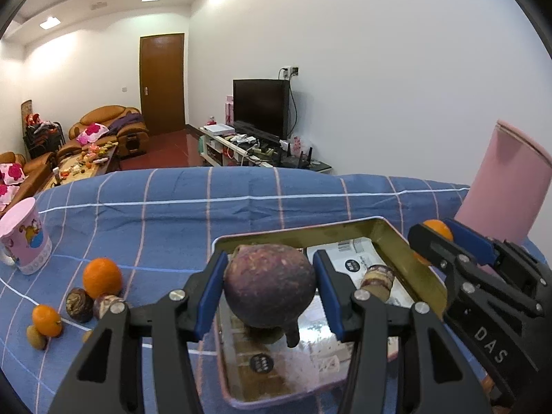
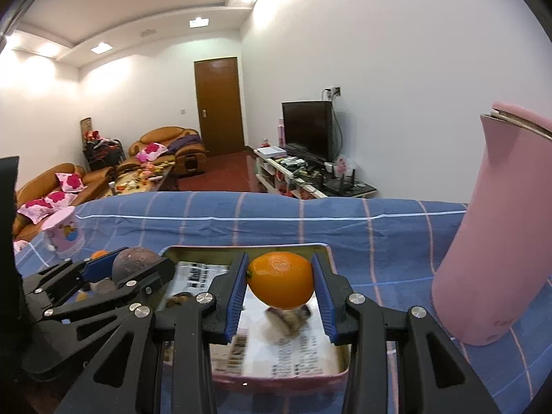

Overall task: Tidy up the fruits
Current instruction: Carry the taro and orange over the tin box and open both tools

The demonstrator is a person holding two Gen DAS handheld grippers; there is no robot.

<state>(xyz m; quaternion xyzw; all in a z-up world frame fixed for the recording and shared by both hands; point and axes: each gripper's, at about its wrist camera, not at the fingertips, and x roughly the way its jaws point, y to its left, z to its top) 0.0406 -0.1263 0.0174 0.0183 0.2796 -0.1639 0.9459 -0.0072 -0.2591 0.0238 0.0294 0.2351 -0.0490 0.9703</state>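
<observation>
My left gripper (image 1: 270, 288) clamps the purple fruit (image 1: 269, 284) and my right gripper (image 2: 280, 284) the small orange (image 2: 281, 283), both over the tin tray (image 1: 390, 241); lower each close to the floor before letting go, clear of the fruit piece (image 1: 377, 277).

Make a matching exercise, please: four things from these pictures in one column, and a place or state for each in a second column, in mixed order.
Things
1. purple fruit
2. small orange fruit
3. pink cartoon mug
4. metal tray

Places or states
A. stands on the blue cloth, far left
B. gripped by the right gripper
C. lies open on the cloth, under both grippers
D. gripped by the left gripper

Pairs: 1-D, 2-B, 3-A, 4-C
</observation>
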